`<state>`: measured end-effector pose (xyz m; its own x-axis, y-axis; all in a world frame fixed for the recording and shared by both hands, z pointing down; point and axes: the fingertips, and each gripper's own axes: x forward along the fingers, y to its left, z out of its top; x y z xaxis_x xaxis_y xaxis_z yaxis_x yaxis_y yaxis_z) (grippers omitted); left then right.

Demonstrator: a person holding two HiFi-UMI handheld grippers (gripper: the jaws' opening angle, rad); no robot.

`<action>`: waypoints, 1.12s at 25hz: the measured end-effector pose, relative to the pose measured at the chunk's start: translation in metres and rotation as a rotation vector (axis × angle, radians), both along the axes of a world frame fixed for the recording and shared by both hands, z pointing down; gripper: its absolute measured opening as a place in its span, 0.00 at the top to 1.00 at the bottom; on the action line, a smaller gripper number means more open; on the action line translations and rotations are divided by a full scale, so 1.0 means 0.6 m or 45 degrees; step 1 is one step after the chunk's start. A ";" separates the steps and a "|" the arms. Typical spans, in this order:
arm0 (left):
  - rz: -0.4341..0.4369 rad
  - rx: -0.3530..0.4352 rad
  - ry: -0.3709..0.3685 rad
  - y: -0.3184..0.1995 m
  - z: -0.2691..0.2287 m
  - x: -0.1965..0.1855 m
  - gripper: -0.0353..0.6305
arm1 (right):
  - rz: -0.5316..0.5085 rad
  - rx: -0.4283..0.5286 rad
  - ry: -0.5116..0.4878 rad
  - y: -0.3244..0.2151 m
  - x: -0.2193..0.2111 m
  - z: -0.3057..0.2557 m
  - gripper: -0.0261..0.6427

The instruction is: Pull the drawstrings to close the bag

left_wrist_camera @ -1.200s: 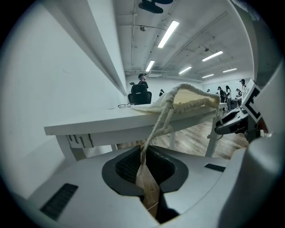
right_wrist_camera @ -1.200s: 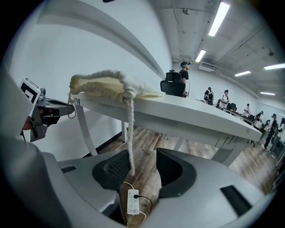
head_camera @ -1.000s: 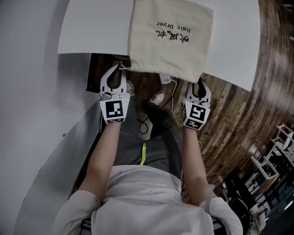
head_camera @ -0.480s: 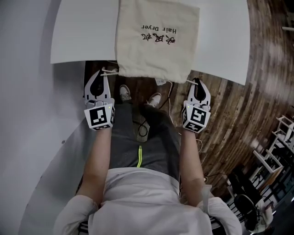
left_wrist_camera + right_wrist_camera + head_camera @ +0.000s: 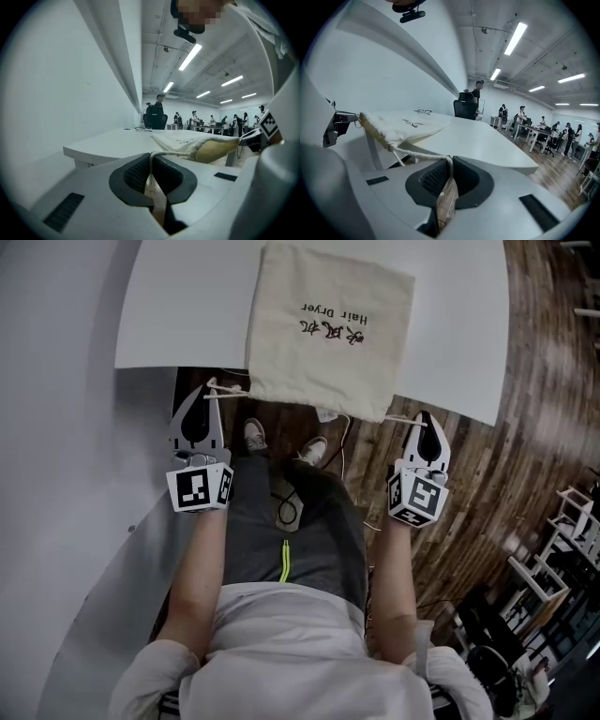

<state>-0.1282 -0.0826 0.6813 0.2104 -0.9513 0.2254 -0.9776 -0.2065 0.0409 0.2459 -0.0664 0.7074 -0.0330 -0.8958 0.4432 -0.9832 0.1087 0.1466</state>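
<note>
The bag (image 5: 328, 334) lies on the white table (image 5: 187, 306), with its mouth over the near edge. The left gripper (image 5: 208, 390) is clamped on the left drawstring (image 5: 228, 390), and the right gripper (image 5: 427, 418) on the right drawstring (image 5: 403, 420). The mouth looks hardly gathered, so I think most of the pulling remains.

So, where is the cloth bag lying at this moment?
In the head view the cloth bag lies on the white table, its mouth at the near edge, between the left tongs and the right tongs.
</note>
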 end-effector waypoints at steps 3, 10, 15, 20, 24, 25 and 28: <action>0.082 0.011 0.062 0.008 -0.015 0.009 0.90 | 0.010 0.025 0.008 -0.004 0.003 -0.025 0.89; 0.219 -0.038 0.096 0.027 -0.042 0.020 0.90 | 0.045 0.050 0.022 -0.020 0.019 -0.076 0.89; 0.321 -0.061 0.110 0.032 -0.063 0.033 0.90 | 0.068 0.077 0.034 -0.032 0.030 -0.110 0.89; 0.289 -0.129 -0.087 0.040 -0.062 0.019 0.90 | 0.079 0.110 0.041 -0.042 0.039 -0.150 0.89; 0.197 -0.176 -0.273 0.039 -0.068 0.010 0.90 | 0.088 0.109 0.064 -0.051 0.051 -0.166 0.89; 0.169 -0.174 -0.296 0.038 -0.071 0.007 0.90 | 0.091 0.106 0.069 -0.054 0.053 -0.167 0.89; 0.076 -0.145 -0.283 0.033 -0.095 -0.005 0.90 | 0.091 0.116 0.075 -0.060 0.055 -0.185 0.90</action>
<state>-0.1312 -0.0627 0.6242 0.1986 -0.9045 0.3775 -0.9514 -0.2705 -0.1475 0.2791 -0.1022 0.5961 0.0561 -0.9316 0.3591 -0.9774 0.0223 0.2104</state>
